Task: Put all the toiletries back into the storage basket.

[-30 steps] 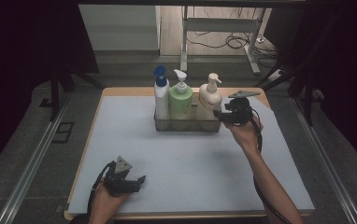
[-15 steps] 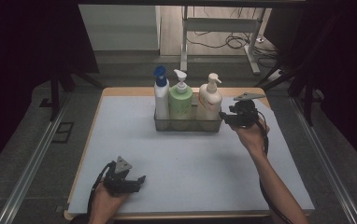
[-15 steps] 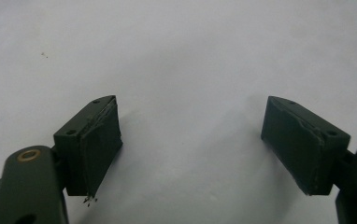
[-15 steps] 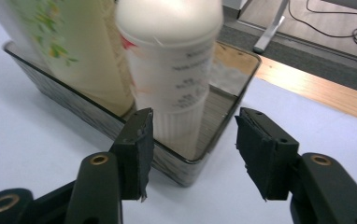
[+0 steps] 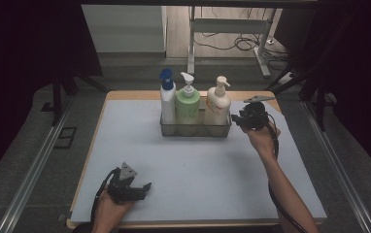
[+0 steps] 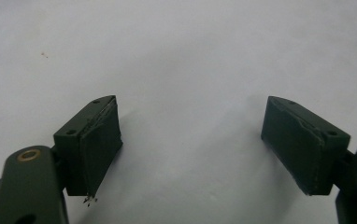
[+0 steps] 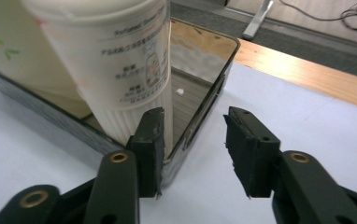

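A clear tray (image 5: 195, 130) at the back of the white mat holds three pump bottles: blue-capped (image 5: 167, 99), green (image 5: 187, 104) and cream (image 5: 217, 104). My right gripper (image 5: 237, 119) is at the tray's right end. In the right gripper view its jaws (image 7: 193, 123) straddle the tray's end wall (image 7: 209, 98), one pad inside beside the cream bottle (image 7: 116, 60), one outside. The jaws have just been closing, and a gap remains at the outer pad. My left gripper (image 5: 144, 187) rests open near the front left, with bare mat between its jaws (image 6: 190, 130).
The mat (image 5: 198, 170) covers a wooden table whose edge (image 7: 307, 74) runs behind the tray. Metal rails (image 5: 33, 170) flank the table on both sides. A desk frame (image 5: 222, 29) and cables lie on the floor beyond.
My right gripper has shifted slightly at the tray's right end. The left gripper has stayed where it was.
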`<act>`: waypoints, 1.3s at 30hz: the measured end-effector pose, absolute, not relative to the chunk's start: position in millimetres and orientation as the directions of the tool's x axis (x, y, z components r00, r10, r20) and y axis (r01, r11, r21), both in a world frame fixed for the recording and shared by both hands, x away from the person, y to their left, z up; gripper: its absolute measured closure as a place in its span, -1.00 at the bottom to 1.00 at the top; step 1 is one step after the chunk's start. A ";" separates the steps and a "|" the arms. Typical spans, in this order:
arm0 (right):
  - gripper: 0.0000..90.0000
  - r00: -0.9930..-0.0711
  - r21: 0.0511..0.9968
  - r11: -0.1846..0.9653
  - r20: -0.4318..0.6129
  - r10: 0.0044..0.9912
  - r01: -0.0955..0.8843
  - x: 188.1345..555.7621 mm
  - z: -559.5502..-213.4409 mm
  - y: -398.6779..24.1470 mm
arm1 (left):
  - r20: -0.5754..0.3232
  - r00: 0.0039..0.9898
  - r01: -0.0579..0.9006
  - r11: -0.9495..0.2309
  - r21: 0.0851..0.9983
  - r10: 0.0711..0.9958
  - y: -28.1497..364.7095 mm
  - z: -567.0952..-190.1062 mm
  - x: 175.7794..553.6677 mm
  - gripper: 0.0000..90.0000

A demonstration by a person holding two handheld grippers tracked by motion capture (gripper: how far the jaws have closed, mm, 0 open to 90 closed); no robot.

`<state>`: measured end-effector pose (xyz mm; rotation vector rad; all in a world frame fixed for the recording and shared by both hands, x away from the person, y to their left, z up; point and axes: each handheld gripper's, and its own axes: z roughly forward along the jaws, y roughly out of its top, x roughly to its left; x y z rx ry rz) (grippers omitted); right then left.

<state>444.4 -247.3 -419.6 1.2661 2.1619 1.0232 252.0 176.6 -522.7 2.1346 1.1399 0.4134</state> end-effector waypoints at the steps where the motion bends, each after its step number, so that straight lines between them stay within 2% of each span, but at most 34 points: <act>1: 0.31 -0.486 0.771 0.302 0.011 0.874 0.561 446.6 -420.5 -247.5 | -0.034 0.568 0.609 -0.392 0.690 0.822 176.7 -522.7 252.0 -0.57; 15: 0.72 -0.446 0.760 0.266 0.035 0.894 0.593 473.2 -433.6 -240.7 | -0.033 0.570 0.609 -0.395 0.687 0.821 177.0 -522.5 252.1 -0.57; 21: 0.97 -0.459 0.752 0.266 0.055 0.887 0.603 480.6 -437.9 -233.2 | -0.033 0.570 0.609 -0.395 0.687 0.821 177.0 -522.5 252.1 -0.57; 39: 0.98 -0.472 0.730 0.283 0.062 0.880 0.622 481.9 -450.1 -221.3 | -0.033 0.570 0.609 -0.395 0.687 0.821 177.0 -522.5 252.2 -0.57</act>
